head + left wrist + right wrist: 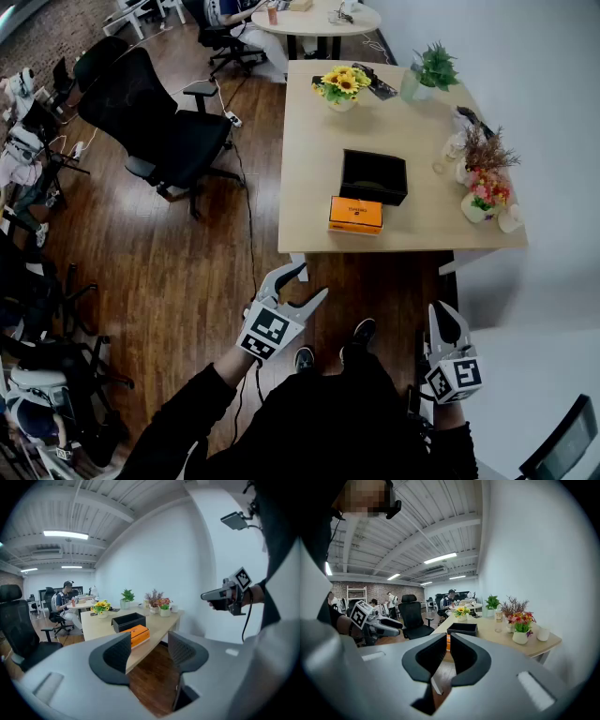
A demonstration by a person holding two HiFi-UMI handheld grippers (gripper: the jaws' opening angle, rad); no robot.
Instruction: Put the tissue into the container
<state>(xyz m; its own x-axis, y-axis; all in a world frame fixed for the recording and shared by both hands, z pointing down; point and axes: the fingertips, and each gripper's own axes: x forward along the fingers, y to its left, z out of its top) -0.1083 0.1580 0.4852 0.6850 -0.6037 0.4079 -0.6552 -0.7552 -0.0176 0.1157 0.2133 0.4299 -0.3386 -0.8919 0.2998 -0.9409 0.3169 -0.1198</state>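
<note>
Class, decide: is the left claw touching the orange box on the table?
Apart. The head view shows the left claw over the wooden floor, short of the table, with bare floor between it and the orange box.

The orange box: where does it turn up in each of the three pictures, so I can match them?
Head view: the orange box lies right of centre, just in front of the black container.
Left gripper view: it sits slightly left of centre, again in front of the container.
Right gripper view: only an orange sliver shows at centre, below the container.
Shared landmark: the black container.
</note>
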